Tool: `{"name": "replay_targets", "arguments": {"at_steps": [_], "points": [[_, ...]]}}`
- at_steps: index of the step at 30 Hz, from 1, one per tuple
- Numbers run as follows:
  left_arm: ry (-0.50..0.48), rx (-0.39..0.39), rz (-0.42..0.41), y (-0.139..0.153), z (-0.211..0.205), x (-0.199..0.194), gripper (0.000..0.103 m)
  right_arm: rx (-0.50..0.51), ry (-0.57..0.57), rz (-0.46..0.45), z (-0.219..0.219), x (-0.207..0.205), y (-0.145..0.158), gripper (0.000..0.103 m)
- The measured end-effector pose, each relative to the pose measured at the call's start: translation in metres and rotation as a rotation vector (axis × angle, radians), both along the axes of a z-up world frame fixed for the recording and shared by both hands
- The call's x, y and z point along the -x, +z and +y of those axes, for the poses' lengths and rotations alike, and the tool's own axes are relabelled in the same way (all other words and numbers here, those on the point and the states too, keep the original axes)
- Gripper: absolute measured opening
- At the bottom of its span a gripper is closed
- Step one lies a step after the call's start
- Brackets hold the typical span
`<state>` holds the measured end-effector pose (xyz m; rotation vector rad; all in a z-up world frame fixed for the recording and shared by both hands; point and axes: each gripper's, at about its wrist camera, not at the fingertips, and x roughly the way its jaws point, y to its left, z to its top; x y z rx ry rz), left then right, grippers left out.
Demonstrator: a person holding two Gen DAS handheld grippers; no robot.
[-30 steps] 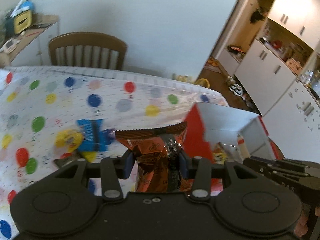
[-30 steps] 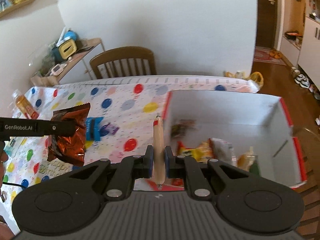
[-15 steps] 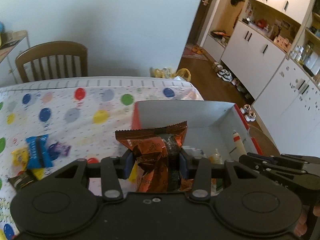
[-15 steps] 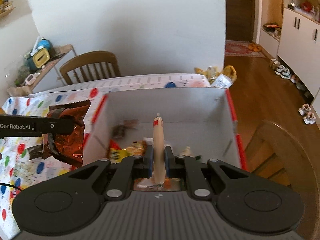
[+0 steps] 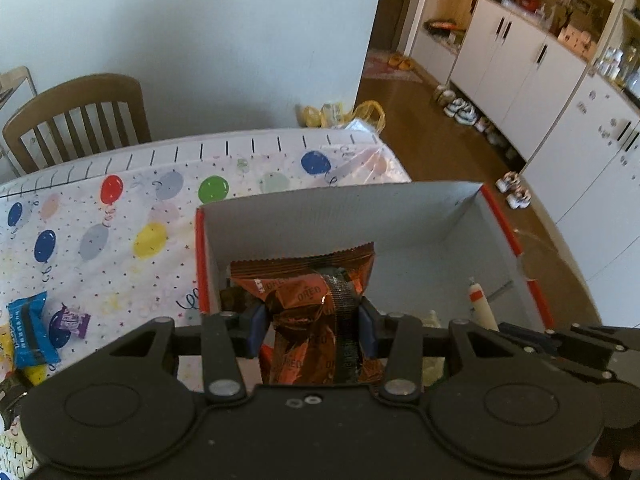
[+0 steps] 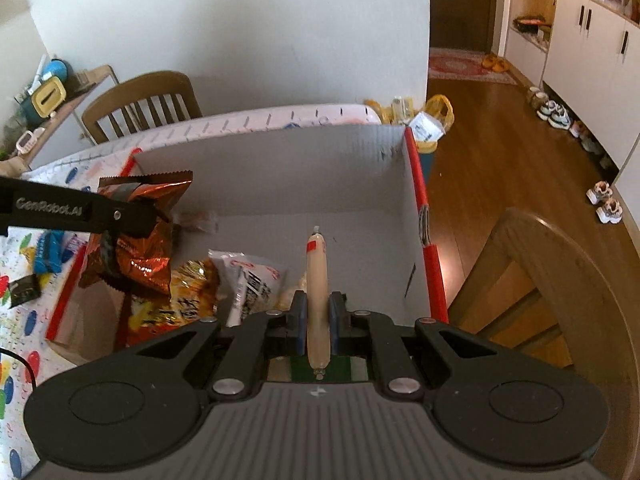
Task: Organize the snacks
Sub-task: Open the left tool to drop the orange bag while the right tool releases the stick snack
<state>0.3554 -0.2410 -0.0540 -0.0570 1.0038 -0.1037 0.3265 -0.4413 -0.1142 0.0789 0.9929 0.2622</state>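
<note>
My left gripper (image 5: 310, 330) is shut on an orange-brown Oreo packet (image 5: 316, 300) and holds it over the left part of the open cardboard box (image 5: 340, 208). The packet (image 6: 148, 232) and left gripper (image 6: 128, 216) also show in the right wrist view. My right gripper (image 6: 318, 320) is shut on a pale sausage stick (image 6: 317, 280), upright over the box (image 6: 280, 168); the stick also shows in the left wrist view (image 5: 482, 306). Several snack bags (image 6: 224, 284) lie inside the box.
A balloon-print tablecloth (image 5: 120, 216) covers the table. A blue packet (image 5: 30, 328) and a purple candy (image 5: 72, 320) lie on it at left. A wooden chair (image 5: 76, 116) stands behind the table, another chair (image 6: 560, 280) at right. White cupboards (image 5: 540, 80) line the far right.
Both grippers have moved right, from above the tablecloth to over the box. Each still holds its snack.
</note>
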Motion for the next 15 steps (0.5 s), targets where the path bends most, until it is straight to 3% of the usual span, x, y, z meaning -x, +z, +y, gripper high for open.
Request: {"name": "replay_targets", "arguments": {"at_steps": [6,15], "points": [[-0.003,-0.062,0.032,-0.018,-0.010,-0.018,0.043,0.004,0.044,0.026,0.004,0.000,-0.013,0.011],[-0.005,-0.083,0.065,-0.032,-0.014,-0.031,0.044,-0.010,0.071,0.070,0.004,-0.002,-0.025,0.011]]}}
